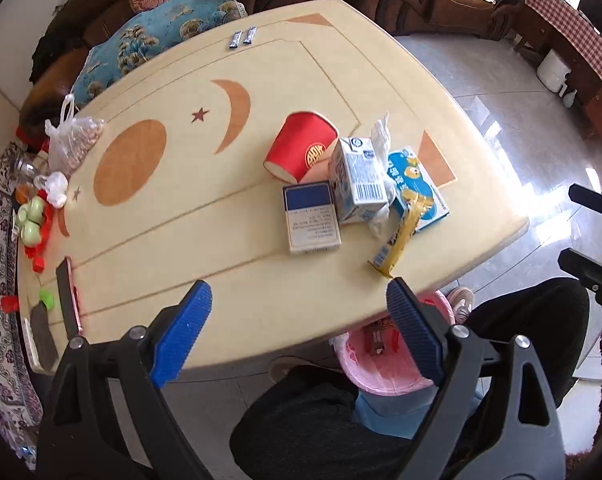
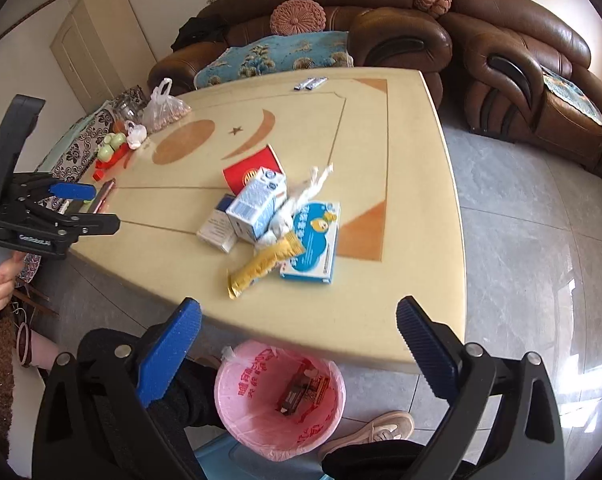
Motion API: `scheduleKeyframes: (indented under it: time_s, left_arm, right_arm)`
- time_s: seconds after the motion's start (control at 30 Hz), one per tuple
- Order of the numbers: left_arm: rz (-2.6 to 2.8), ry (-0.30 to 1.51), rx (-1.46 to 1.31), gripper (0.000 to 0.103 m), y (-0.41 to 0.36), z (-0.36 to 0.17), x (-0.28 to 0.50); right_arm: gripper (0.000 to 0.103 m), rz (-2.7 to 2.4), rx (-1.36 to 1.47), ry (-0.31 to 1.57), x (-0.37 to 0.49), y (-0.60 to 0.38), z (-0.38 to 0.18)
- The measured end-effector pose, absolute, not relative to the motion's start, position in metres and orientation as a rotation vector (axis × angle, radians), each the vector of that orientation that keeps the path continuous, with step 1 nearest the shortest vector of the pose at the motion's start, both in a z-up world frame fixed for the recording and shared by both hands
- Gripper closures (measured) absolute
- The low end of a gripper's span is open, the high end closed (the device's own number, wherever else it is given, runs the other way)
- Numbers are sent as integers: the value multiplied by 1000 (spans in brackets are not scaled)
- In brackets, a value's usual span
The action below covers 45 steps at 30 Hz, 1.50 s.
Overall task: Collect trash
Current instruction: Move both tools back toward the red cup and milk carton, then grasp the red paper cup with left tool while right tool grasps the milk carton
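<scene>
A pile of trash lies on the cream table (image 1: 173, 240): a tipped red paper cup (image 1: 301, 146), a white and blue milk carton (image 1: 357, 180), a blue and white cigarette pack (image 1: 311, 216), a yellow wrapper (image 1: 401, 236), a crumpled white plastic piece (image 1: 381, 136) and a flat blue box (image 1: 417, 184). The same pile shows in the right wrist view, with the carton (image 2: 257, 204), wrapper (image 2: 265, 264) and blue box (image 2: 317, 240). A bin with a pink bag (image 2: 279, 396) stands on the floor below the table edge and holds a dark wrapper (image 2: 301, 392). My left gripper (image 1: 299, 320) is open and empty. My right gripper (image 2: 299, 340) is open and empty.
At the table's left end are a plastic bag of nuts (image 1: 71, 136), green and red caps (image 1: 31, 216) and a phone (image 1: 67, 300). Two small sachets (image 1: 243, 38) lie at the far edge. Brown sofas (image 2: 521, 64) stand behind. My legs and shoe (image 2: 381, 428) are beside the bin.
</scene>
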<state>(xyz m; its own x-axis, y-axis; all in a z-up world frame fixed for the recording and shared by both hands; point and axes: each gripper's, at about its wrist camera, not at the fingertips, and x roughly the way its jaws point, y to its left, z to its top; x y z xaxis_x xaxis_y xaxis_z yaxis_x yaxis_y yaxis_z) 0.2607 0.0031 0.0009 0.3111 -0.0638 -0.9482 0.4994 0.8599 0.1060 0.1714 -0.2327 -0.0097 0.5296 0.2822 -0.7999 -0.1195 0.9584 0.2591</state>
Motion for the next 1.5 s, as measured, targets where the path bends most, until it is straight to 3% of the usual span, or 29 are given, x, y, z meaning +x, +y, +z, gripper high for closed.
scheduleKeyframes:
  time_s: [0.2, 0.37, 1.5]
  left_arm:
    - [-381, 1234, 479, 16, -12, 18, 313]
    - [-416, 1218, 569, 16, -30, 21, 330]
    - [-576, 1405, 664, 16, -66, -131, 435]
  right_arm:
    - [7, 289, 181, 960, 204, -228, 39]
    - [7, 325, 174, 997, 229, -215, 43]
    - [10, 442, 359, 1402, 350, -145, -130]
